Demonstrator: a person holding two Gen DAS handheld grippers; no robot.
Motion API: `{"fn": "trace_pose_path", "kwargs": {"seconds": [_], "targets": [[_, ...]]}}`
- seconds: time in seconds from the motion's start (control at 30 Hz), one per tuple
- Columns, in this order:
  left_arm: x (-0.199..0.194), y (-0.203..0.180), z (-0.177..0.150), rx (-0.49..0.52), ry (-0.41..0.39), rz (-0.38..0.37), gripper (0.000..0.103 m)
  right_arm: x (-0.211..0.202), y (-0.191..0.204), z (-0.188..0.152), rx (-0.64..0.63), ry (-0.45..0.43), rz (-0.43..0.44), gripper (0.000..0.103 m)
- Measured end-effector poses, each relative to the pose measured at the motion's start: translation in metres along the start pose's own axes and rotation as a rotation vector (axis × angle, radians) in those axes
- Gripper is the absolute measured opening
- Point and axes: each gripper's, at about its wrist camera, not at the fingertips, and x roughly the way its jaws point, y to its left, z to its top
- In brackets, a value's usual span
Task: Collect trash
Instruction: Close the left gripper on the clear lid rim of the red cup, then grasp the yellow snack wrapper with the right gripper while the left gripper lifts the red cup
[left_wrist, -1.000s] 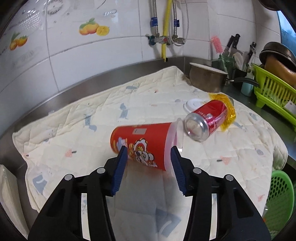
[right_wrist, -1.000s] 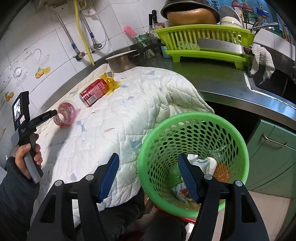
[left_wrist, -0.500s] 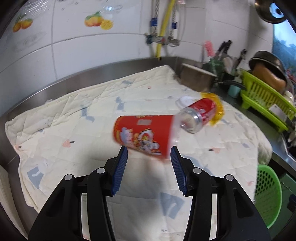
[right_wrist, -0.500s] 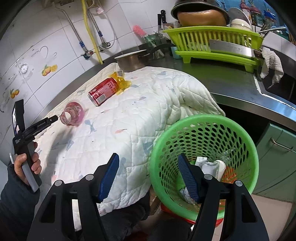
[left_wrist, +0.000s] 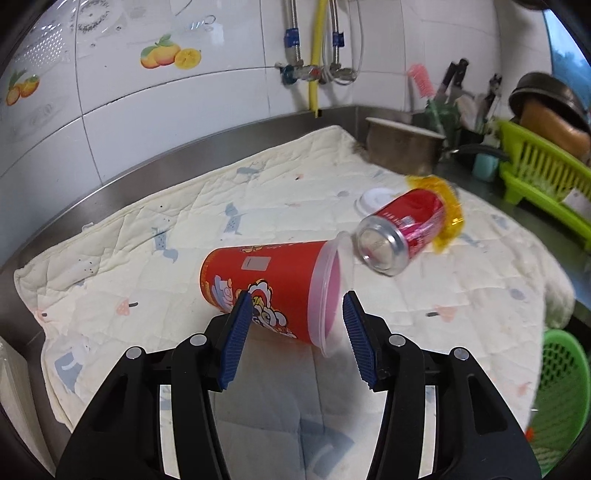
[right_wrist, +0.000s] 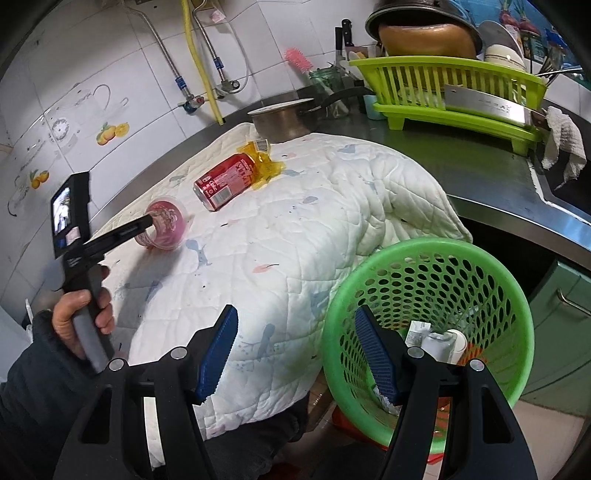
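On a quilted white cloth (left_wrist: 303, 192) over the steel table, a red printed plastic cup (left_wrist: 269, 288) is laid sideways, long axis across the spread, empty left gripper (left_wrist: 295, 325) fingers just before it; the right gripper (right_wrist: 295, 350) is held spread, well apart.

Steel counter (right_wrist: 480, 162) under a white quilted pad (right_wrist: 295, 236)

On the pad, a soda can (right_wrist: 225, 181) lies on its side: yellow wrapper (right_wrist: 264, 162) touching behind it, red cup (right_wrist: 166, 225) near its open end, white lid (left_wrist: 373, 199) just beside it.
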Motion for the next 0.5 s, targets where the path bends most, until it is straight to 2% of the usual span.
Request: {"fn": "trace_pose_path", "kwargs": {"seconds": [0.07, 0.2, 0.37, 0.5], "targets": [[0.004, -0.002, -0.001, 0.016, -0.004, 0.039, 0.051, 0.003, 0.001, 0.001, -0.003, 0.005, 0.002, 0.064], [0.011, 0.011, -0.002, -0.012, 0.025, 0.047, 0.051, 0.011, 0.003, 0.003, -0.007, 0.013, 0.005, 0.064], [0.013, 0.032, -0.005, -0.047, 0.057, 0.011, 0.029, 0.021, 0.013, 0.013, -0.011, 0.015, 0.028, 0.064], [0.016, 0.048, -0.007, -0.066, 0.069, -0.019, 0.023, 0.032, 0.03, 0.031, -0.039, 0.013, 0.051, 0.064]]}}
